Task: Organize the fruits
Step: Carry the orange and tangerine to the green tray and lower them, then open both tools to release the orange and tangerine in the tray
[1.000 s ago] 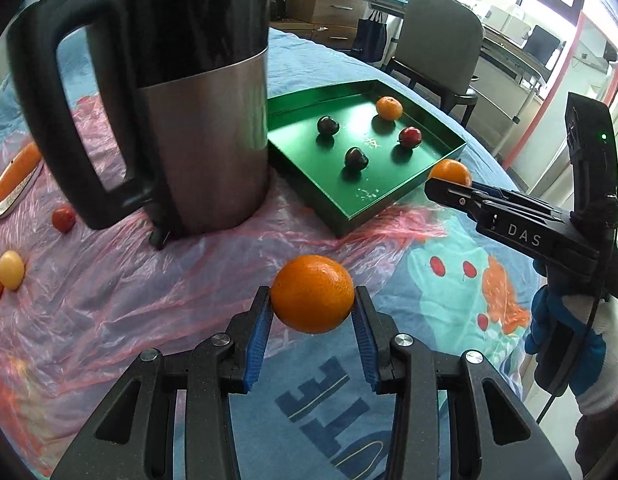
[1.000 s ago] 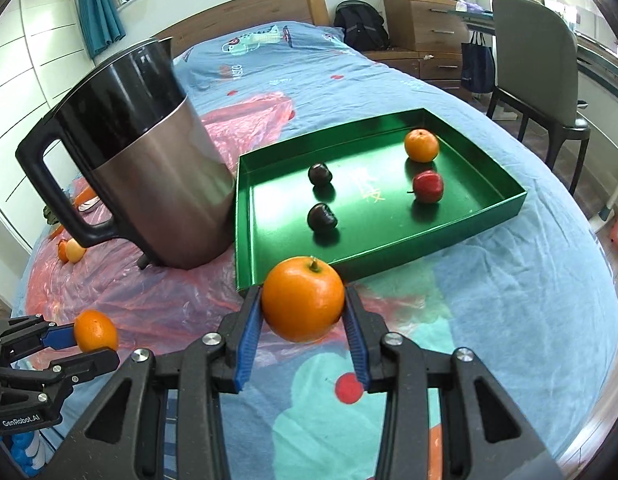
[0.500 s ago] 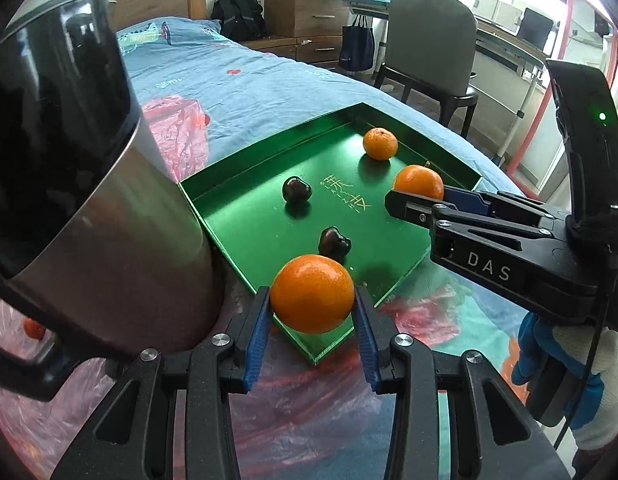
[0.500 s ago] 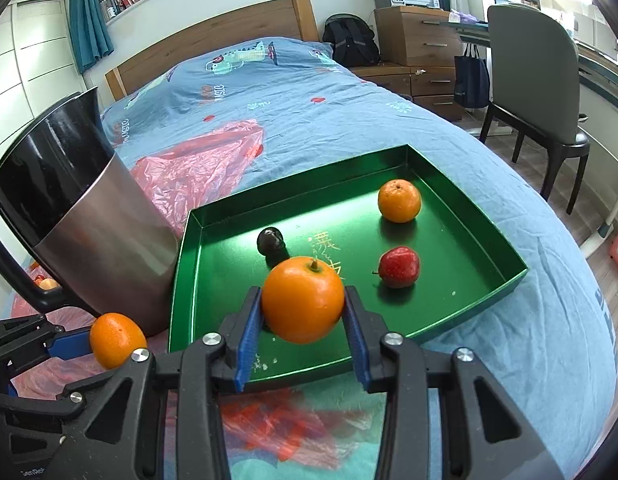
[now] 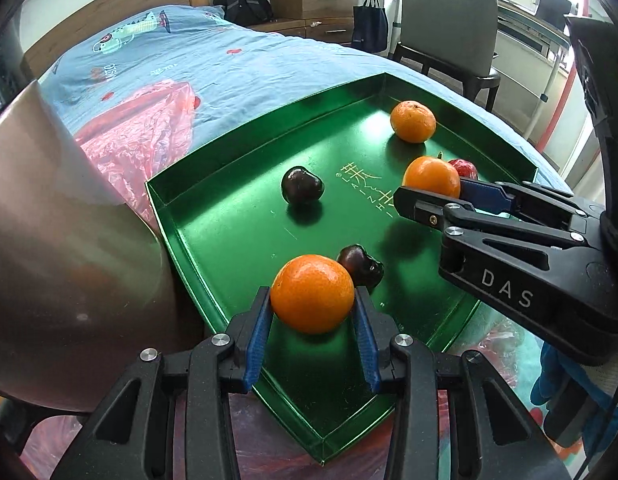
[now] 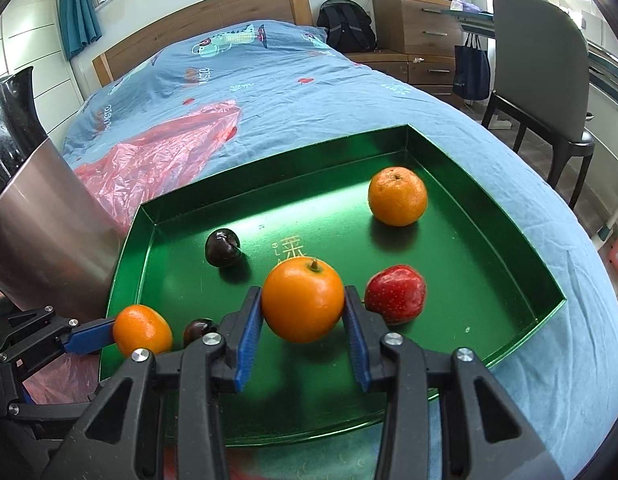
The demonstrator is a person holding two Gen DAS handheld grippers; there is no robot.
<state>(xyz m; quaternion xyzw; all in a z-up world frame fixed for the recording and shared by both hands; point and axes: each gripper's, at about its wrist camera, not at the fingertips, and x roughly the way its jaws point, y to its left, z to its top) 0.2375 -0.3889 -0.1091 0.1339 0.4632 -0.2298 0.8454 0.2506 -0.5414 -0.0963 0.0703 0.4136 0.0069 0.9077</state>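
My left gripper [image 5: 313, 294] is shut on a small orange [image 5: 312, 293] and hangs over the near corner of the green tray [image 5: 229, 240]. My right gripper [image 6: 303, 300] is shut on a stemmed orange [image 6: 303, 300] above the tray's [image 6: 489, 248] middle; it also shows in the left wrist view [image 5: 431, 184]. On the tray floor lie a third orange [image 6: 397, 196], a red strawberry [image 6: 395, 294] and two dark cherries [image 6: 223, 247] [image 5: 360, 266]. The left gripper and its orange [image 6: 142, 330] appear at the lower left of the right wrist view.
A steel kettle [image 5: 61, 248] with a black top stands right beside the tray's left edge. Pink plastic sheeting [image 6: 161, 152] covers part of the blue bedspread. A grey chair [image 6: 549, 80] and a wooden dresser [image 6: 417, 36] stand beyond the bed.
Both grippers, each with its orange, have moved forward and down from the bedspread to over the tray. The kettle has slid to the left edge of both views.
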